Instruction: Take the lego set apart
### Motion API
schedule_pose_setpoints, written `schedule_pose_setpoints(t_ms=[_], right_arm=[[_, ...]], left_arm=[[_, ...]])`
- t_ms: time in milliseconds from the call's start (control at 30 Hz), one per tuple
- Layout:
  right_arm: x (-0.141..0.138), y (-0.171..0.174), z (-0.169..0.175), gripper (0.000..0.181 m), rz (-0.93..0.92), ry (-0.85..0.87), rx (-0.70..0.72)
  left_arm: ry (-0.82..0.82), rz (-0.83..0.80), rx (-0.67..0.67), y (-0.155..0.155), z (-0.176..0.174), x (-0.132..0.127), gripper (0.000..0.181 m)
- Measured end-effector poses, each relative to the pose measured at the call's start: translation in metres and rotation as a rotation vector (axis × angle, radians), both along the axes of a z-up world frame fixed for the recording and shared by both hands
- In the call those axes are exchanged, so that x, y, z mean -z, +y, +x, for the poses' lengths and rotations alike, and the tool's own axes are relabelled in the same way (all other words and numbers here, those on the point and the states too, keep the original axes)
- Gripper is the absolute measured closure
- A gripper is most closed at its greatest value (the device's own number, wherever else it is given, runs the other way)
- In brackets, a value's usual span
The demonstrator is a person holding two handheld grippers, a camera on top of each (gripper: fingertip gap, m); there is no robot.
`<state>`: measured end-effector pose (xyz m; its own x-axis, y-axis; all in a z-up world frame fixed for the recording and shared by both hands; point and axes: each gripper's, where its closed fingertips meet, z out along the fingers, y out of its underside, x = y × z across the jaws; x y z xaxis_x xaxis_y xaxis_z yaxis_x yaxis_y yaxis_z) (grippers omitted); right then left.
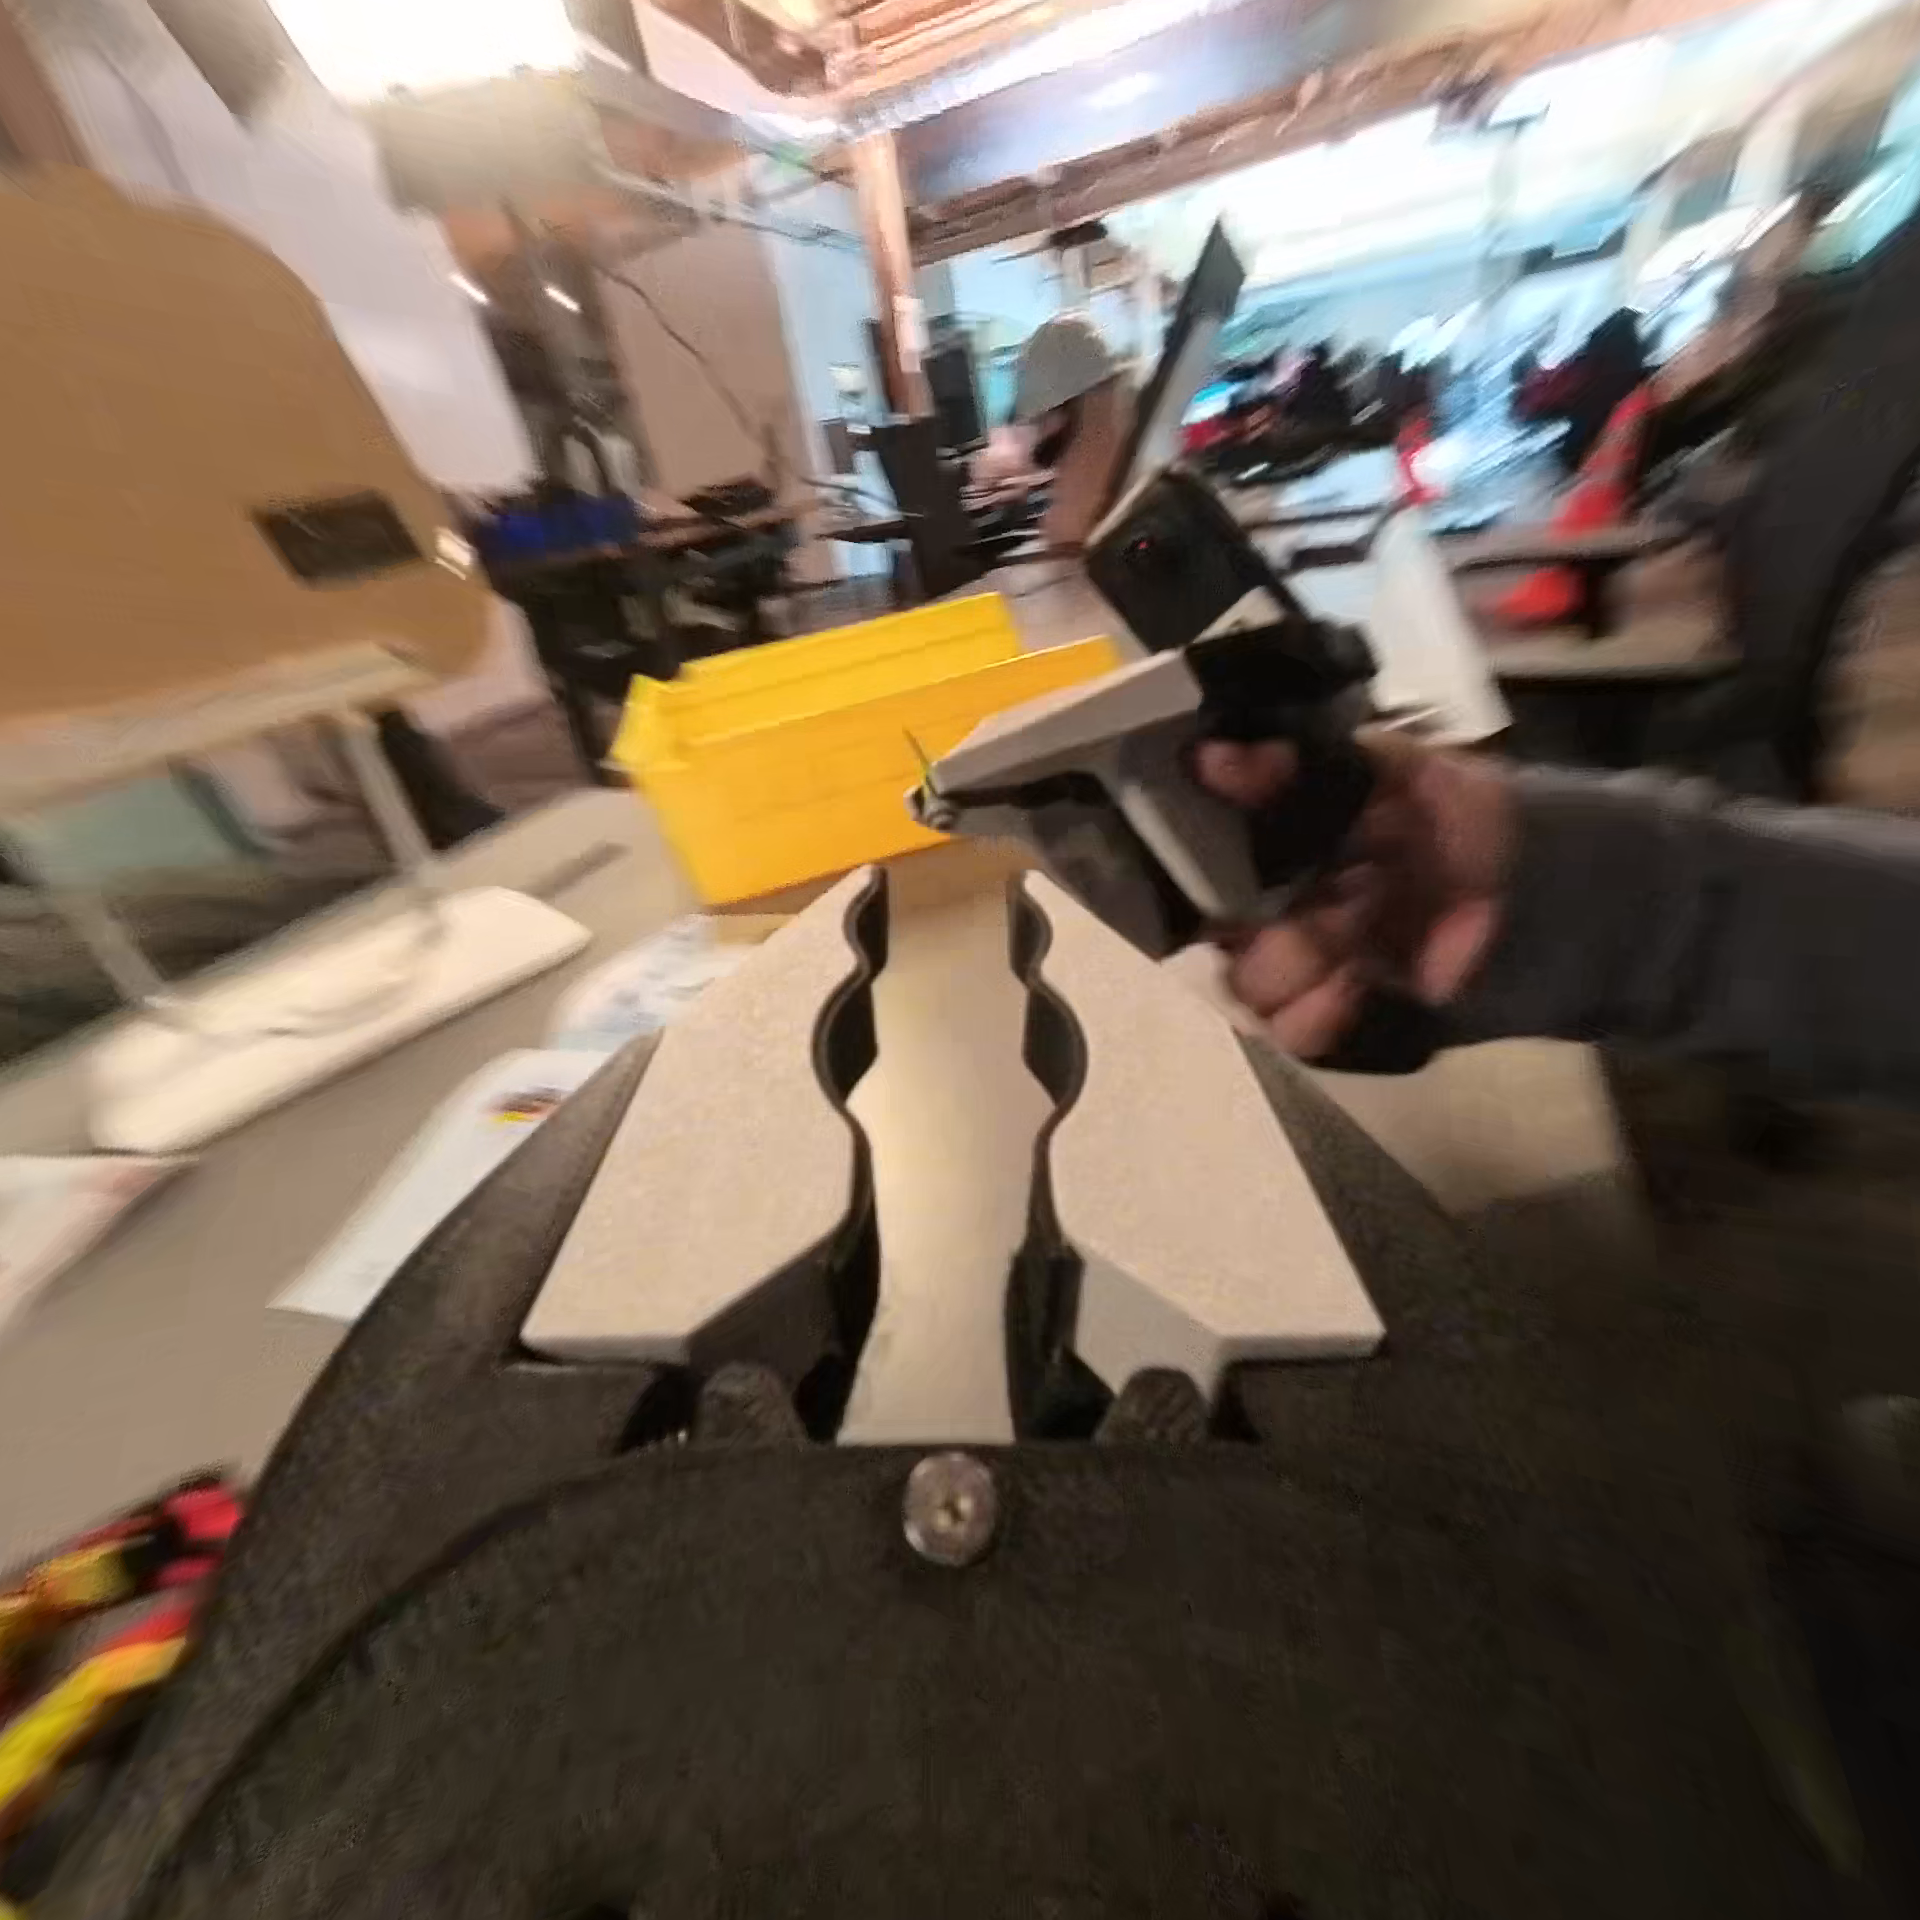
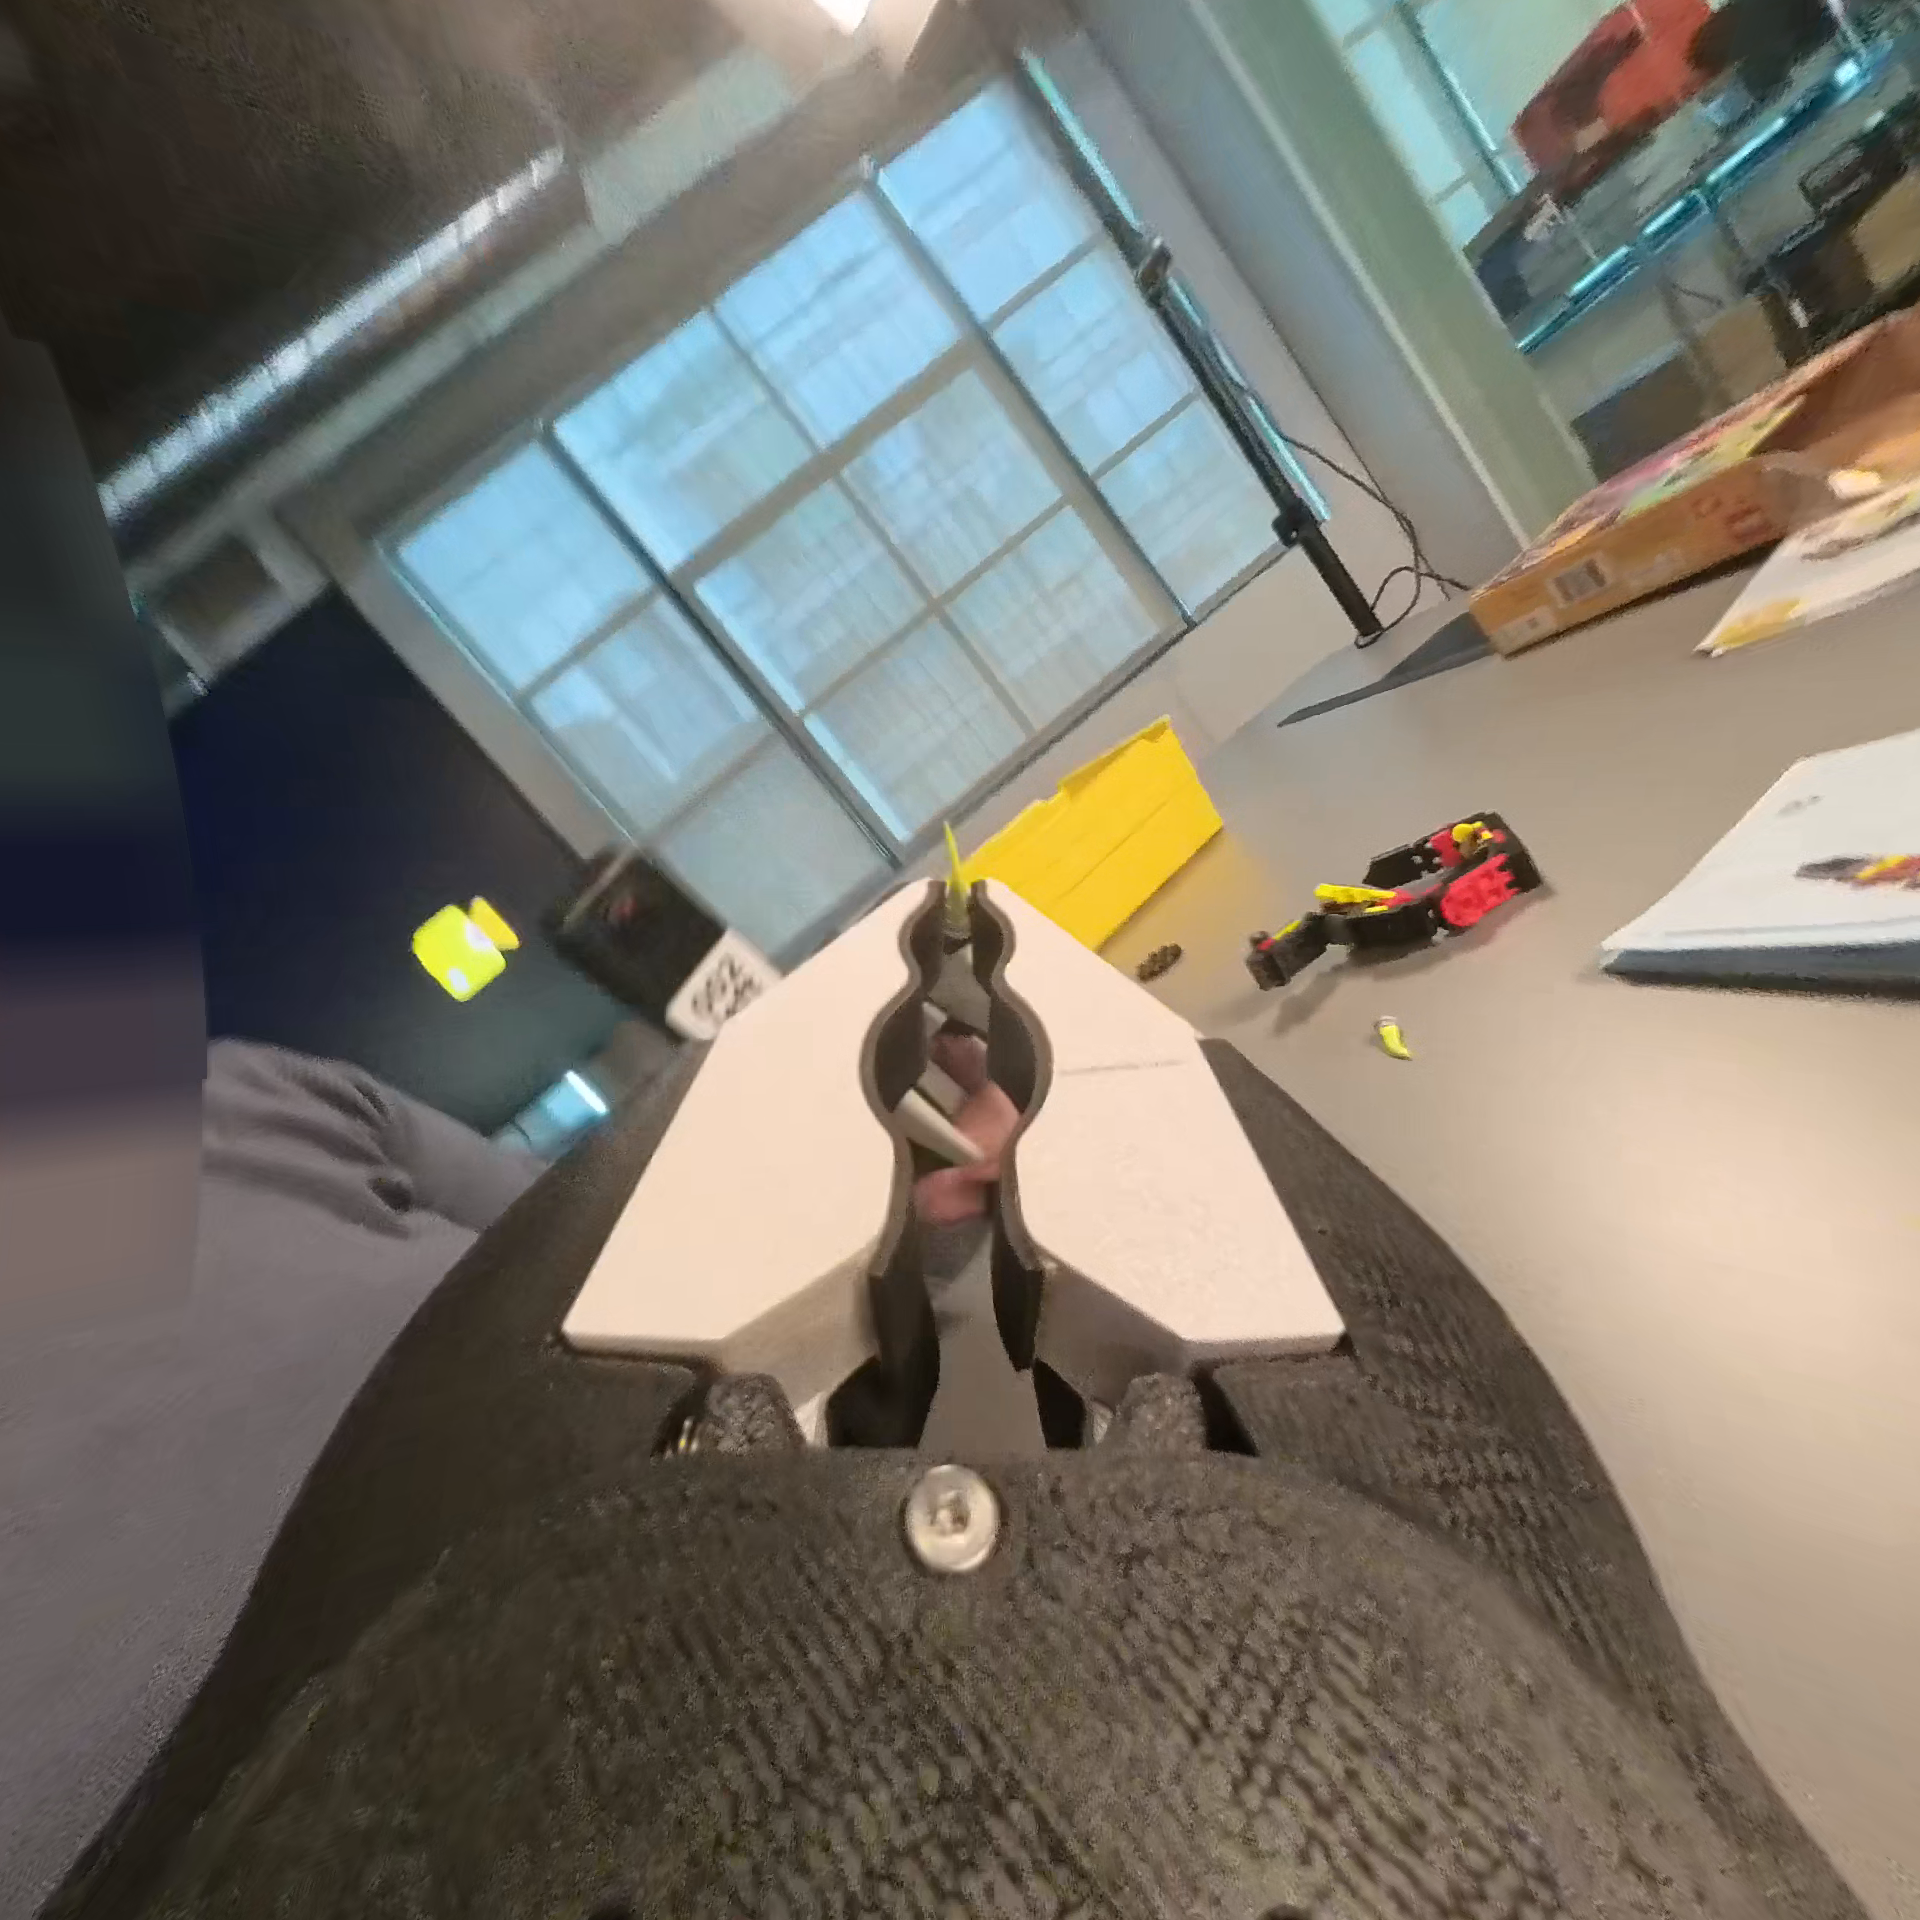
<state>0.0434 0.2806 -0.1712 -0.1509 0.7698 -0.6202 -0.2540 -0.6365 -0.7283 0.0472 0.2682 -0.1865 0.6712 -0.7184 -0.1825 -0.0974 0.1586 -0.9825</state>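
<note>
In the right wrist view my right gripper (image 2: 956, 896) is shut on a thin yellow pointed lego piece (image 2: 951, 857) that sticks out past the fingertips. It is held up in the air, away from the table. The black, red and yellow lego model (image 2: 1403, 899) lies on the grey table (image 2: 1558, 1195) to the right. In the left wrist view my left gripper (image 1: 948, 902) is open with nothing between its fingers. The right gripper (image 1: 925, 805) shows just above it with the thin yellow piece (image 1: 916, 756) at its tips. A blurred part of the lego model (image 1: 94, 1621) lies at the lower left.
A yellow bin (image 2: 1101, 831) stands on the table behind the grippers; it also shows in the left wrist view (image 1: 831, 769). A small yellow loose piece (image 2: 1392, 1037) and a small dark piece (image 2: 1158, 961) lie near the model. A booklet (image 2: 1787, 873) and a cardboard box (image 2: 1662, 530) lie at the right. The grippers are tip to tip, or close to it. Both grippers' tips are roughly 25 centimetres from the lego model (image 1: 94, 1621).
</note>
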Motion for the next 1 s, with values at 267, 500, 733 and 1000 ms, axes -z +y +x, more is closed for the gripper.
schedule_pose_setpoints(t_ms=[267,500,733,1000], right_arm=[[0.002,-0.002,-0.013,0.179,-0.26,0.114,-0.034],[0.008,-0.001,-0.019,0.179,-0.316,0.133,-0.039],[0.023,0.014,-0.009,0.159,0.213,-0.147,0.228],[0.043,0.024,-0.01,0.153,1.626,-0.83,0.706]], left_arm=[[0.242,0.262,-0.196,0.005,-0.004,-0.005,0.165],[0.281,0.262,-0.229,0.01,-0.01,-0.002,0.175],[0.194,0.037,-0.155,0.015,-0.021,0.009,0.175],[0.065,-0.375,0.034,0.011,-0.025,0.03,0.175]])
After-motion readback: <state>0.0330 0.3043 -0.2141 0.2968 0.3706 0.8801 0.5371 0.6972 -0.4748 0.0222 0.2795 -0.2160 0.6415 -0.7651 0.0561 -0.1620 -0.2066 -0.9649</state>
